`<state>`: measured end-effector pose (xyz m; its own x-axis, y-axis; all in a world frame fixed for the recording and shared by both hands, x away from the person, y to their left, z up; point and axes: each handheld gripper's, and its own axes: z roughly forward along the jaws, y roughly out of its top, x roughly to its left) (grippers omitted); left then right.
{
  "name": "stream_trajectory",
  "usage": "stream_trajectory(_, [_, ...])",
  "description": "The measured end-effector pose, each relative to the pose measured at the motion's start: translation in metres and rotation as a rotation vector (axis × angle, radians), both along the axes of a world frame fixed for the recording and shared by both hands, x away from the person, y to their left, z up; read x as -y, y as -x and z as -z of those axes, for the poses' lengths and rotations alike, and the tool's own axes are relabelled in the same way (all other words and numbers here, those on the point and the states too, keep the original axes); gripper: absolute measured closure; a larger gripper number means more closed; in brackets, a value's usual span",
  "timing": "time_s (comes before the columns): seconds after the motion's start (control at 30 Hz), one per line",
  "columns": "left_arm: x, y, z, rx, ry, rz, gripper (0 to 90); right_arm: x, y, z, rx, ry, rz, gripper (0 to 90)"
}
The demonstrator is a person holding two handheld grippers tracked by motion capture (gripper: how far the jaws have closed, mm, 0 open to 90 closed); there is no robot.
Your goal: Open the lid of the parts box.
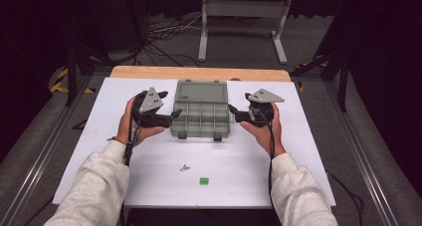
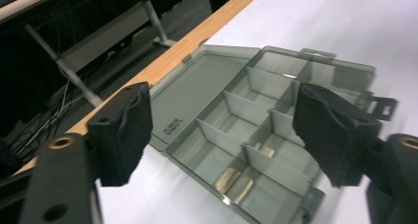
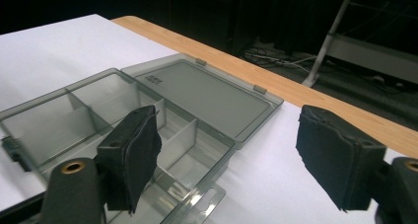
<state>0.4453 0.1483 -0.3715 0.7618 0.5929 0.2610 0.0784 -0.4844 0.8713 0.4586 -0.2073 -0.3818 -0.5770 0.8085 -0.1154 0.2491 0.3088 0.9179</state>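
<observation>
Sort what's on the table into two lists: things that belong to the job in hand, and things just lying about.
Job in hand:
- open organizer box, lid laid back flat
- left gripper, jaws open, beside the box
- right gripper, jaws open, beside the box

Lying about, for now:
- small metal part, nearer the person
- green block, near the table's front edge

Grey translucent organizer box [image 1: 200,114] open, lid flat toward far edge, compartments up, mid-table.

Bright white table [image 1: 298,151], dark surroundings, soft overall blur, faint shadows.
</observation>
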Motion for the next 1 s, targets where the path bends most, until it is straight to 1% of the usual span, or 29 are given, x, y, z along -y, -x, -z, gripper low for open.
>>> stream_trajectory(0.07, [-0.002, 0.007, 0.001, 0.022, 0.002, 0.003, 20.6, 0.0, 0.005, -0.001, 0.006, 0.015, -0.008, 22.2])
stream_trajectory(0.1, [-0.003, 0.009, 0.001, 0.017, 0.01, 0.009, 18.7, 0.0, 0.008, -0.001, 0.013, 0.023, -0.016, 21.5])
stream_trajectory(0.23, [-0.007, 0.022, 0.003, 0.031, 0.016, 0.034, 14.5, 0.002, 0.019, 0.0, 0.017, 0.019, -0.034, 18.4])
stream_trajectory(0.27, [-0.008, 0.025, 0.004, 0.028, 0.019, 0.037, 13.9, 0.004, 0.021, 0.0, 0.02, 0.018, -0.037, 18.0])
stream_trajectory(0.3, [-0.009, 0.028, 0.005, 0.038, 0.02, 0.038, 12.9, 0.005, 0.024, 0.001, 0.022, 0.018, -0.038, 16.6])
stream_trajectory(0.37, [-0.011, 0.033, 0.006, 0.043, 0.032, 0.049, 11.6, 0.007, 0.028, 0.001, 0.03, 0.008, -0.038, 15.5])
stream_trajectory(0.4, [-0.012, 0.036, 0.007, 0.044, 0.025, 0.049, 11.4, 0.008, 0.031, 0.001, 0.03, 0.008, -0.044, 15.3])
stream_trajectory(0.53, [-0.015, 0.046, 0.012, 0.058, 0.01, 0.061, 9.7, 0.013, 0.042, -0.001, 0.052, 0.017, -0.06, 14.4])
stream_trajectory(0.6, [-0.018, 0.05, 0.015, 0.049, 0.007, 0.071, 9.1, 0.016, 0.048, -0.001, 0.061, 0.023, -0.06, 13.6])
stream_trajectory(0.7, [-0.02, 0.056, 0.02, 0.04, 0.008, 0.077, 8.1, 0.02, 0.056, -0.001, 0.073, 0.018, -0.067, 13.6])
stream_trajectory(0.8, [-0.022, 0.062, 0.024, 0.033, -0.007, 0.094, 7.2, 0.024, 0.063, 0.002, 0.073, 0.021, -0.074, 13.6])
stream_trajectory(0.83, [-0.023, 0.064, 0.026, 0.029, -0.003, 0.1, 7.2, 0.025, 0.065, 0.003, 0.073, 0.027, -0.076, 13.2])
stream_trajectory(0.87, [-0.024, 0.067, 0.028, 0.025, 0.011, 0.11, 7.1, 0.027, 0.069, 0.005, 0.075, 0.031, -0.082, 12.4])
stream_trajectory(0.9, [-0.024, 0.068, 0.03, 0.025, 0.009, 0.117, 6.8, 0.028, 0.071, 0.006, 0.074, 0.034, -0.082, 12.0])
stream_trajectory(0.93, [-0.024, 0.069, 0.032, 0.014, 0.016, 0.117, 6.8, 0.029, 0.073, 0.007, 0.073, 0.036, -0.082, 11.7])
stream_trajectory(0.97, [-0.024, 0.071, 0.034, 0.002, 0.009, 0.126, 6.9, 0.03, 0.074, 0.008, 0.076, 0.03, -0.08, 11.5])
stream_trajectory(1.0, [-0.024, 0.071, 0.034, 0.002, 0.009, 0.126, 8.0, 0.03, 0.074, 0.008, 0.076, 0.03, -0.08, 11.5])
